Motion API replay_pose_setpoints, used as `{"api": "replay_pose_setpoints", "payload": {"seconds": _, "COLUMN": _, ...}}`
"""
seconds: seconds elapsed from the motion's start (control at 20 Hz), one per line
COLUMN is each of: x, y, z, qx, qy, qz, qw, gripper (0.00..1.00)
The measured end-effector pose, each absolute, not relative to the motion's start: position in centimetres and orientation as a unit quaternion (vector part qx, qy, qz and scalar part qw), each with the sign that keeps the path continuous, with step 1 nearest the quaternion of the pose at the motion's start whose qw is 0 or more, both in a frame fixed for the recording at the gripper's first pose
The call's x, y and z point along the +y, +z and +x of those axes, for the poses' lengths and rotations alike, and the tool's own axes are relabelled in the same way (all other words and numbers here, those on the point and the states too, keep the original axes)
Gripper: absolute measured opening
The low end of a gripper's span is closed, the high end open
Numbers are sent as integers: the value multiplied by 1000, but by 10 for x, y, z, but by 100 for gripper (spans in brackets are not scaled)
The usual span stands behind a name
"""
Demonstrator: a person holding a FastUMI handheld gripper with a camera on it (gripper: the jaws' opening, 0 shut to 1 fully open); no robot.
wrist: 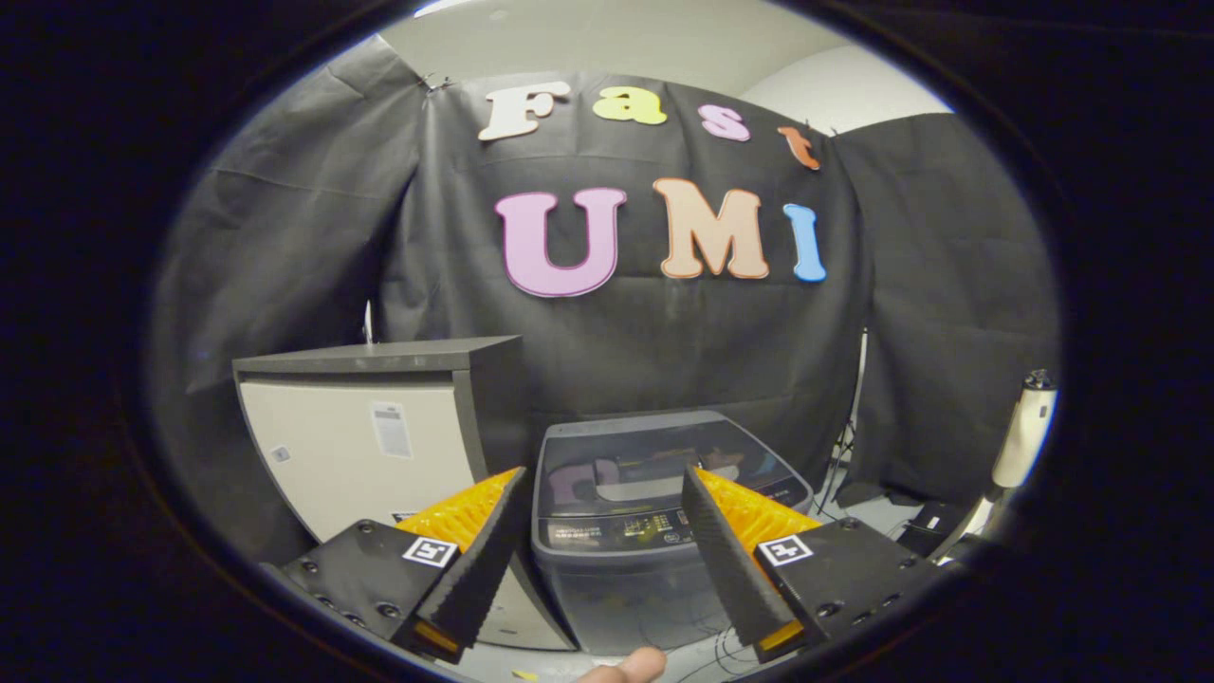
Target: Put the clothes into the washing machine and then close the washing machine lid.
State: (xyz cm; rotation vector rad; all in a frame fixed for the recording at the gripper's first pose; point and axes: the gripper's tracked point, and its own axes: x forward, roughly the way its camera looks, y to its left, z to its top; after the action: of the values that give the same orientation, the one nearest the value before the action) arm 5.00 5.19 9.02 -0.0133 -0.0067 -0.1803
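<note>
Your view starts at the left with a boxy cabinet [365,446]: pale front, dark flat top, a small label stuck on its face. It stands just beside the washing machine [654,531], its near corner close to the machine's left side.

The tongs [607,479] are spread wide, with nothing held between them. The left finger reaches across the cabinet's lower corner, and the right finger lies over the machine's right shoulder. The washing machine sits in the gap between the two fingers and a little beyond their tips, so you are facing it squarely from above its front edge.

The washing machine lid [645,455] is down, a dark see-through panel lying flat on the top, with the control strip running along the edge nearest you. Pale and coloured shapes show on the panel, but you cannot tell whether they are laundry in the tub or reflections of the wall.

A fingertip [628,667] pokes in low between the fingers, just in front of the machine's base.

Further right, cables trail over the floor beside the machine, and a white bottle-shaped object with a dark cap [1024,436] stands well apart from it, against the black curtain.
</note>
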Motion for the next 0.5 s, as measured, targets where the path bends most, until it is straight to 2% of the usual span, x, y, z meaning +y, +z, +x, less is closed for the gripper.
{"api": "replay_pose_setpoints", "payload": {"seconds": 0.5, "x": 59, "y": 95, "z": 41, "qx": -18, "qy": -78, "qz": -23, "qw": 997, "gripper": 98}}
